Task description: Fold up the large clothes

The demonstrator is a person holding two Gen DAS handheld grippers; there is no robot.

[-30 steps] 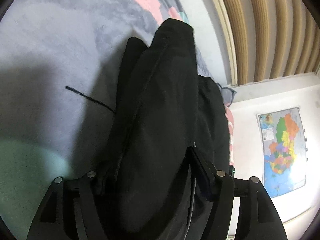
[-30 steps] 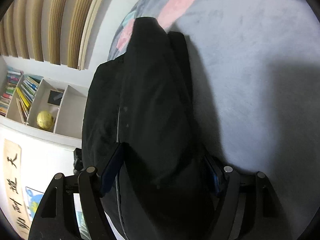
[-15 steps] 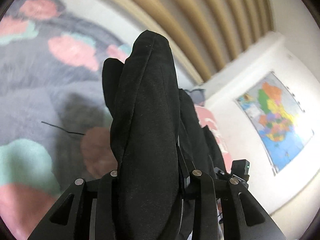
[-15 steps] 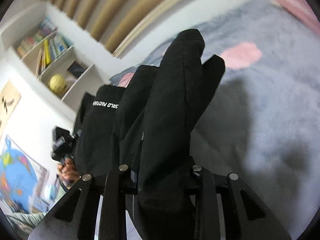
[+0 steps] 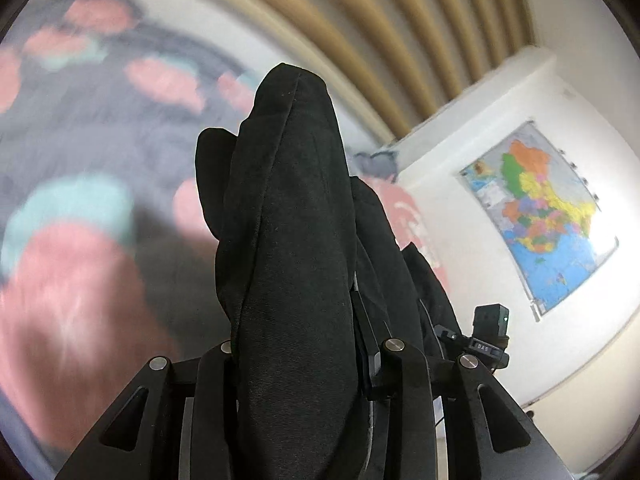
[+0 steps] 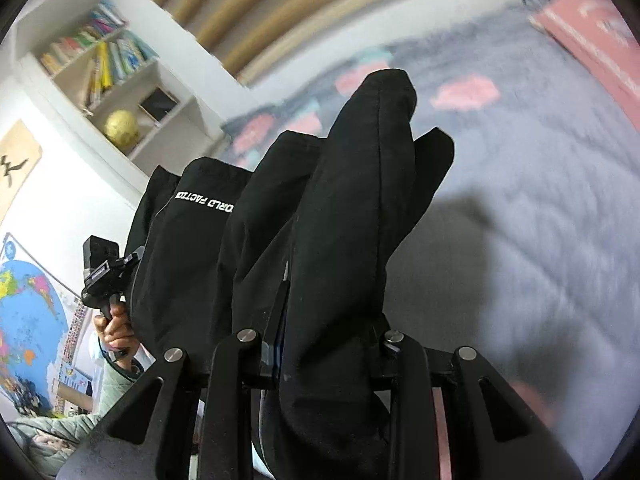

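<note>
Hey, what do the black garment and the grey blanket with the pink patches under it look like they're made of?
Black garment: a matte woven cloth, probably cotton or a cotton blend; a fine twill-like weave and stitched seams show, with white printed lettering on one fold. Grey blanket: looks like soft plush fleece, likely synthetic; its surface is fuzzy with a brushed nap, though motion blur leaves that open.

surface: grey plush blanket [image 6: 540, 184], pink and teal patches | on it: possibly a pink pillow [image 6: 592, 36]
</note>
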